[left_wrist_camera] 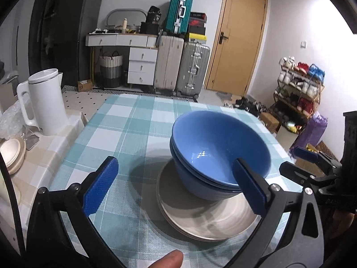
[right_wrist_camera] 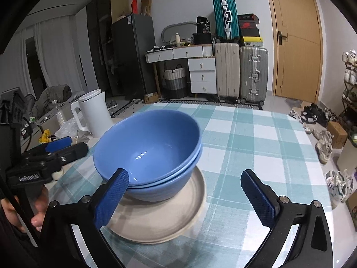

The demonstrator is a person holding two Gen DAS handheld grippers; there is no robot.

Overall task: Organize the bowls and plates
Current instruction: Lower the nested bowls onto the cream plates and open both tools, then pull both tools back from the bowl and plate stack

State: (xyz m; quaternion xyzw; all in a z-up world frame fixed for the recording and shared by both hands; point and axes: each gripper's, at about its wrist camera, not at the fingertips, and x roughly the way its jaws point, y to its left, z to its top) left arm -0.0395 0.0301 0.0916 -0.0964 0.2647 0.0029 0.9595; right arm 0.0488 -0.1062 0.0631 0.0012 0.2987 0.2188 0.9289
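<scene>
Both jaws gape empty: left gripper [left_wrist_camera: 175, 185] and right gripper [right_wrist_camera: 185, 191] seemingly clear of blue bowls [right_wrist_camera: 148, 149].

Bowls [left_wrist_camera: 219, 147] on plates [left_wrist_camera: 207, 221], table [left_wrist_camera: 125, 120] ctr

The blue bowls [left_wrist_camera: 219, 149] look smooth and shiny. The beige plates [left_wrist_camera: 207, 221] look dull. The checked tablecloth [left_wrist_camera: 125, 129] is woven cloth. The blue gripper pads [right_wrist_camera: 111, 197] are bumpy.
</scene>
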